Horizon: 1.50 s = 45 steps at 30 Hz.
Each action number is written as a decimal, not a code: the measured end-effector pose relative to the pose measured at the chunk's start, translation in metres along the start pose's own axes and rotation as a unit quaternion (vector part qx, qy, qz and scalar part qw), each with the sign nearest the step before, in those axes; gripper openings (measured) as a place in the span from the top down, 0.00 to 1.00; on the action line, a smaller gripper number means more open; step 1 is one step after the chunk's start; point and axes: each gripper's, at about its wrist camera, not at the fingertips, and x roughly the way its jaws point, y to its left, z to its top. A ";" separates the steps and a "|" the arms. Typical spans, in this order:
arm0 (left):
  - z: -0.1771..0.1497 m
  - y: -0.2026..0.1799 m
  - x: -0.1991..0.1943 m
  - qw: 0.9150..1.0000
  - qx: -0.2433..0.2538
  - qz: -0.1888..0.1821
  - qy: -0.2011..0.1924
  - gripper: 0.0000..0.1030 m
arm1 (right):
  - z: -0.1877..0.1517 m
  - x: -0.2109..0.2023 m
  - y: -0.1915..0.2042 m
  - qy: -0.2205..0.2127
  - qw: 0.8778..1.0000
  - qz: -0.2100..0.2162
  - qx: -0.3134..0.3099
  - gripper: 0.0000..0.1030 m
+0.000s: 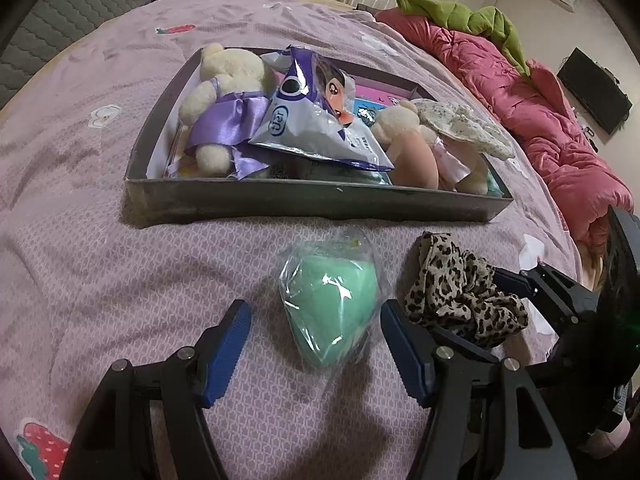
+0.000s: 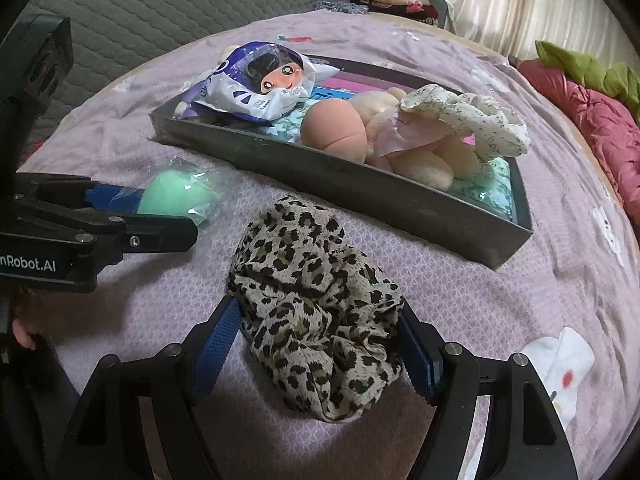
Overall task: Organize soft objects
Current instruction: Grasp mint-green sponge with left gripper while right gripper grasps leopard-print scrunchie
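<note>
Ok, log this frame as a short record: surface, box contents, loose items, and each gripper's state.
surface: purple bedspread
box: teddy in purple dress, snack bag, second plush
loose items: green sponge in wrapper, leopard scrunchie, both in front of the box
left gripper: open, fingers either side of the sponge, not touching
right gripper: straddles the scrunchie; grip unclear

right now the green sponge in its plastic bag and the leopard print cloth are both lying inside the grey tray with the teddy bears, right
Not quite. The green sponge and the leopard print cloth lie on the purple bedspread in front of the grey tray, not inside it. The left wrist view shows both outside; the teddy bears are in the tray.
</note>
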 end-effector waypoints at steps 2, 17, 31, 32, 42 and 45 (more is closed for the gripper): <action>0.000 -0.001 0.000 1.000 0.000 0.000 0.000 0.35 | 0.001 0.003 0.000 0.003 1.000 0.001 0.002 0.26; 0.007 -0.020 0.011 0.999 0.026 0.024 -0.005 0.35 | 0.003 0.011 0.003 0.020 1.000 -0.007 0.017 0.22; 0.011 -0.023 0.012 0.999 0.032 0.031 -0.009 0.47 | 0.005 0.005 0.011 -0.001 0.999 -0.025 -0.022 0.49; 0.011 -0.022 0.012 0.999 0.033 0.031 -0.009 0.51 | 0.005 0.005 0.012 -0.002 0.999 -0.024 -0.026 0.53; 0.010 -0.022 0.007 0.999 0.042 0.021 -0.013 0.59 | 0.009 -0.001 0.006 -0.011 1.000 -0.011 -0.010 0.65; 0.009 -0.020 0.004 0.999 0.037 0.015 -0.016 0.59 | 0.011 -0.005 0.002 -0.016 1.000 -0.010 -0.001 0.65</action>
